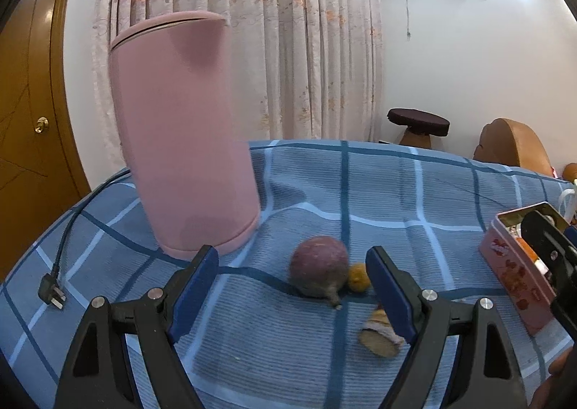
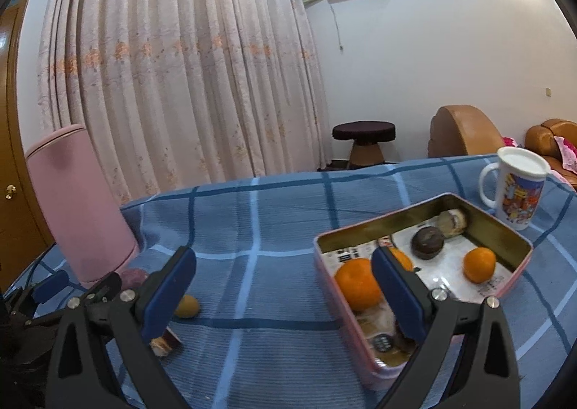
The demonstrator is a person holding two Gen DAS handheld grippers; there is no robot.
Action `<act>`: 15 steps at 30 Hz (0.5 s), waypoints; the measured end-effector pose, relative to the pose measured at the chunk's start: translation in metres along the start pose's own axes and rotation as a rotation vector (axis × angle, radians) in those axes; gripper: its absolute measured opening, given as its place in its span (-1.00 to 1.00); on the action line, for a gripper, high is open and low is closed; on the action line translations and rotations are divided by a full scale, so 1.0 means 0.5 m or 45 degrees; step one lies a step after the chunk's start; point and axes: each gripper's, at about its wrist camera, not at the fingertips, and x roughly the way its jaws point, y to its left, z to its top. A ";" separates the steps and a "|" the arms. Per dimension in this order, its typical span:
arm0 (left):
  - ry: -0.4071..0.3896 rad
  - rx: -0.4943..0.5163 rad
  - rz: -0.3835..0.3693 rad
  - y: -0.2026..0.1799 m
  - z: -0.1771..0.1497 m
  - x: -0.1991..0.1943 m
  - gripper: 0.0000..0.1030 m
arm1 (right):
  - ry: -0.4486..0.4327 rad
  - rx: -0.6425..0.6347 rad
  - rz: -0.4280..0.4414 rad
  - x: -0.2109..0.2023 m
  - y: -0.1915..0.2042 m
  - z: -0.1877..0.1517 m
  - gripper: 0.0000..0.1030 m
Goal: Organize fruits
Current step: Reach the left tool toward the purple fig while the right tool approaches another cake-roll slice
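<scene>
The left gripper (image 1: 292, 292) stands spread and empty over the blue checked cloth (image 1: 396, 192); between its pads lie a purple passion fruit (image 1: 319, 270) and a small yellow fruit (image 1: 357, 276) touching it, a cut piece (image 1: 378, 337) nearer; the right gripper (image 2: 283, 295) is likewise spread, holding nothing, its right pad over the pink tin (image 2: 339, 304), which holds oranges (image 2: 357, 283) and a dark fruit (image 2: 428, 243); a pink kettle (image 1: 180, 135) stands beyond.

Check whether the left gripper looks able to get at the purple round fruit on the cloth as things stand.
Probably yes. The left gripper is open, and the purple fruit lies just ahead between its fingers with bare cloth before it. A small yellow fruit touches its side and might get nudged.
</scene>
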 end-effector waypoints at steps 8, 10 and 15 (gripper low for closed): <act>0.020 -0.017 0.047 0.046 0.007 0.020 0.65 | 0.028 -0.026 0.052 0.015 0.034 -0.005 0.95; 0.028 -0.021 0.053 0.055 0.009 0.025 0.65 | 0.040 -0.026 0.063 0.022 0.041 -0.006 0.95; 0.060 -0.015 0.091 0.077 0.012 0.040 0.65 | 0.104 -0.065 0.095 0.043 0.064 -0.009 0.94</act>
